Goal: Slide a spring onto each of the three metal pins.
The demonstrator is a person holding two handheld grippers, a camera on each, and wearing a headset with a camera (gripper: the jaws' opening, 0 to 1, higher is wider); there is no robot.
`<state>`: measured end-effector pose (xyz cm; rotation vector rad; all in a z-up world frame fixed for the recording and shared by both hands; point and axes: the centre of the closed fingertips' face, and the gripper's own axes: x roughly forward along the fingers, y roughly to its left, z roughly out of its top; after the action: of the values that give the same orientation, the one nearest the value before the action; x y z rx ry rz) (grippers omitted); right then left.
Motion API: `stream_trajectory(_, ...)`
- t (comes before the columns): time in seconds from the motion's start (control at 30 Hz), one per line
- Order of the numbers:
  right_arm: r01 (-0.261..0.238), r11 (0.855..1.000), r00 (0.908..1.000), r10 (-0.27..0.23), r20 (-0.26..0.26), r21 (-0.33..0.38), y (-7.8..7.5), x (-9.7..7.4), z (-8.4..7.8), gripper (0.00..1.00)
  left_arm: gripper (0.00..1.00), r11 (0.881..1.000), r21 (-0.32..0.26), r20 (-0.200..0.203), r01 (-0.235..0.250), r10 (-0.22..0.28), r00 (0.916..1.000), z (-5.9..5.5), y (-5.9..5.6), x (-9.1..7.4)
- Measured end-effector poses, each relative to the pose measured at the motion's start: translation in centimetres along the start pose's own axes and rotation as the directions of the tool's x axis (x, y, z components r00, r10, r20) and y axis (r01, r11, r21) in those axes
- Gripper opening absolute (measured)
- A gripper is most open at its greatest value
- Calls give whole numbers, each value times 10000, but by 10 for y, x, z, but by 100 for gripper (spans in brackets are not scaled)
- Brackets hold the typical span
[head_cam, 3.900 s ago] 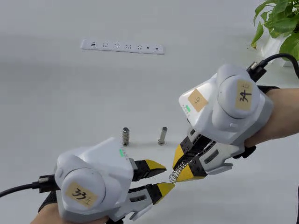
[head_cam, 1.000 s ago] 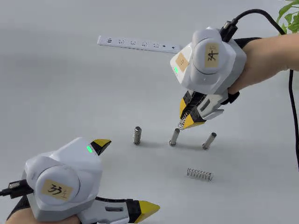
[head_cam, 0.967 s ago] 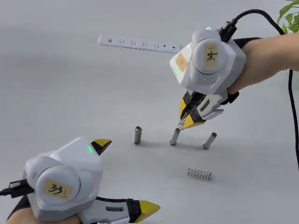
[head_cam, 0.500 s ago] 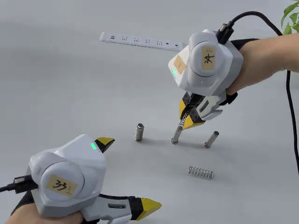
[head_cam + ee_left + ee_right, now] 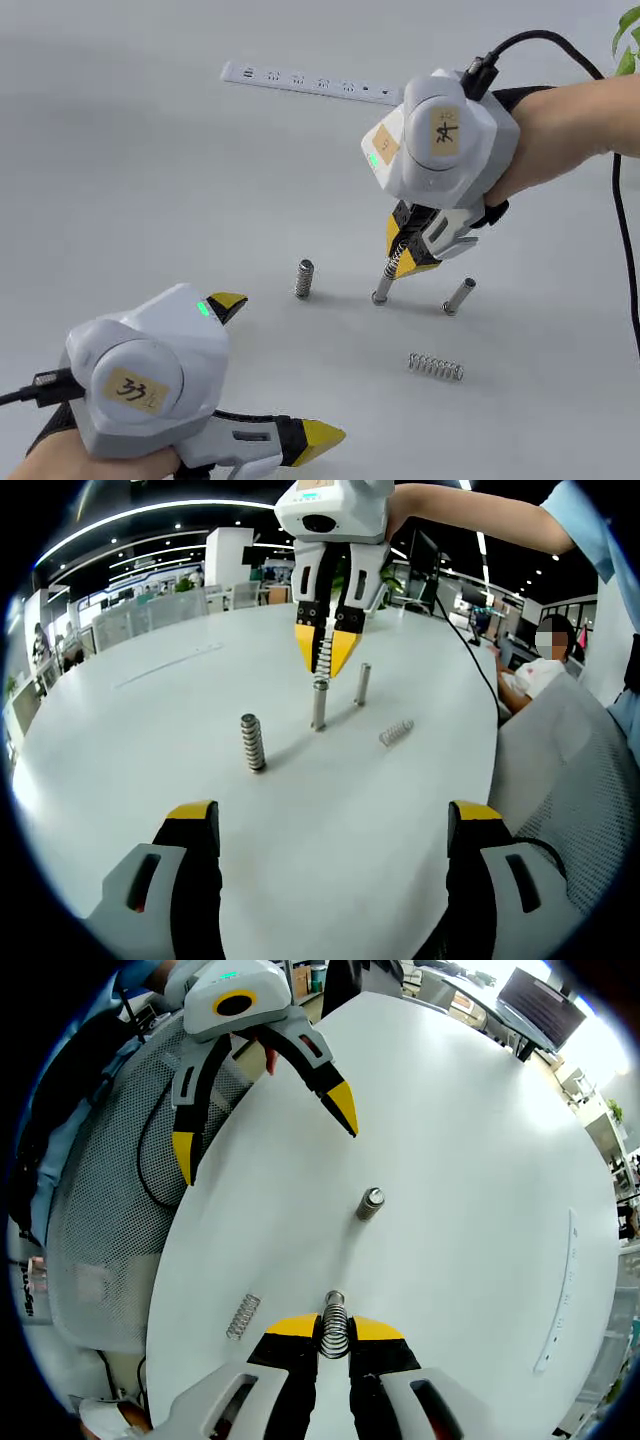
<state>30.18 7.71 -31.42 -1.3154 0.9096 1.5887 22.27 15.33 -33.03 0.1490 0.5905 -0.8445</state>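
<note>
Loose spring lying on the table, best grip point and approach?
Mid-length on the loose spring, jaws closing across the coils, coming down from above. It lies flat on its side on the table, clear of the bare pin, and a centred hold leaves both ends free.

There are three pins: the left pin (image 5: 372, 1197), the middle pin (image 5: 380, 292) and the right pin (image 5: 459, 296). There are three springs: the first spring (image 5: 304, 280), the second spring (image 5: 399, 256) and the third spring (image 5: 436, 367). I count two grippers, the left gripper (image 5: 330, 818) and the right gripper (image 5: 403, 264), and one power strip (image 5: 310, 84).
</note>
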Motion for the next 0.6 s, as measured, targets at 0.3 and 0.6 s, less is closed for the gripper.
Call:
stream_trajectory(0.3,-209,9997,9996,207,-217,-111,0,19,-4,8,92,9999,-142,-14,-26,26,10000,-3,2,-1)
stream_trajectory(0.6,-296,9994,9991,290,-314,-184,0,27,-4,8,92,9998,-203,13,-59,59,10000,-3,5,-1)
